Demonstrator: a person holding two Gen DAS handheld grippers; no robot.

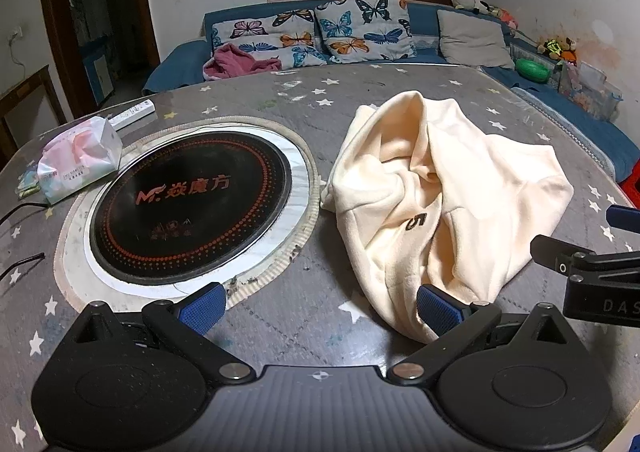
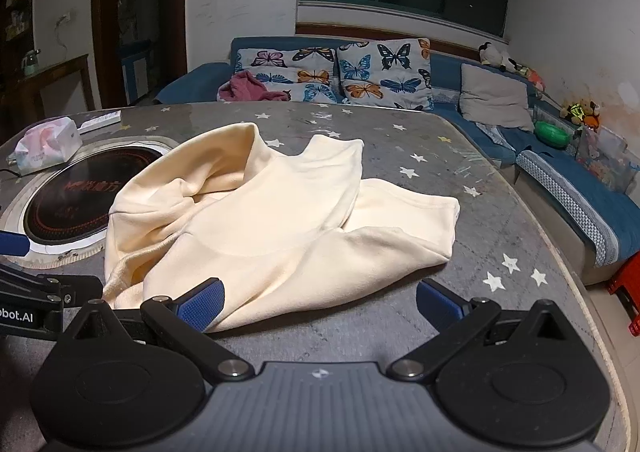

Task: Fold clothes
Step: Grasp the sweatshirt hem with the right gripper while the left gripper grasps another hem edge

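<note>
A cream sweatshirt [image 1: 448,192] lies crumpled on the grey star-patterned table [image 1: 312,316], with a dark "5" print showing in the left wrist view. In the right wrist view the same sweatshirt [image 2: 280,220] spreads across the table's middle. My left gripper [image 1: 320,308] is open, hovering at the garment's near edge, its right fingertip [image 1: 436,306] beside the cloth. My right gripper [image 2: 318,304] is open too, its left fingertip [image 2: 200,304] over the near hem. Nothing is held. Part of the right gripper [image 1: 588,272] shows at the left wrist view's right edge.
A round black induction cooktop [image 1: 192,208] is set into the table left of the sweatshirt. A tissue pack [image 1: 80,160] and a white remote [image 1: 132,114] lie at the far left. A blue sofa [image 2: 580,188] with butterfly cushions [image 2: 384,76] wraps the table's far and right sides.
</note>
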